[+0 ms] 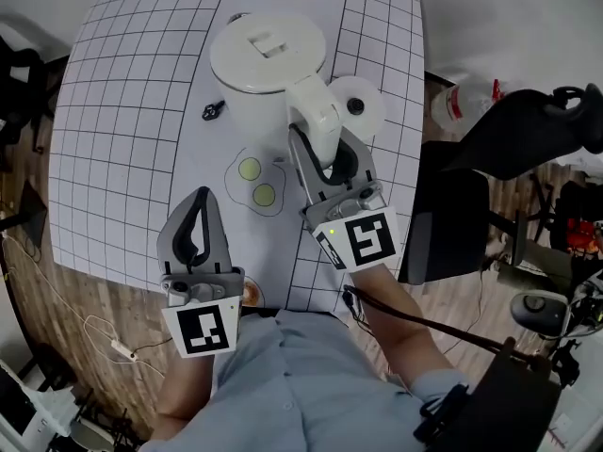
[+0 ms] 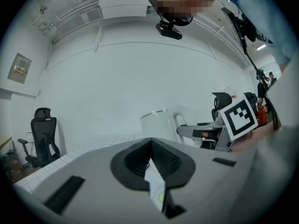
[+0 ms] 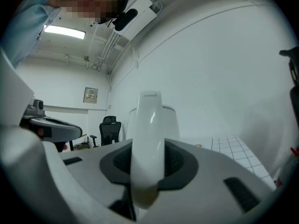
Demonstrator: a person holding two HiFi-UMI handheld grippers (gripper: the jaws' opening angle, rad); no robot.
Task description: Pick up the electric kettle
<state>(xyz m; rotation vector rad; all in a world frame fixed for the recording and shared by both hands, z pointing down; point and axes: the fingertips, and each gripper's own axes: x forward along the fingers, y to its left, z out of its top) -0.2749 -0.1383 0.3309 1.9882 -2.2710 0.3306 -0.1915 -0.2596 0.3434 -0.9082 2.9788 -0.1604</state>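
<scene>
The white electric kettle (image 1: 268,55) is over the middle of the gridded table mat (image 1: 122,111), seen from above with its round lid up. Its white handle (image 1: 316,111) points toward me, and my right gripper (image 1: 325,153) is shut on it. In the right gripper view the handle (image 3: 147,139) fills the gap between the dark pads (image 3: 180,162), with the kettle body (image 3: 170,122) behind. The round white kettle base (image 1: 358,106) lies bare just right of the kettle. My left gripper (image 1: 200,196) hovers near the table's front edge, shut and empty. Its view shows the kettle (image 2: 156,125) ahead.
A fried-egg print (image 1: 256,182) lies on the mat between the grippers. Left of the kettle lies a small black object (image 1: 212,111). A black office chair (image 1: 528,130) and a plastic bottle (image 1: 462,102) stand off the table's right side. The table's right edge runs close by the kettle base.
</scene>
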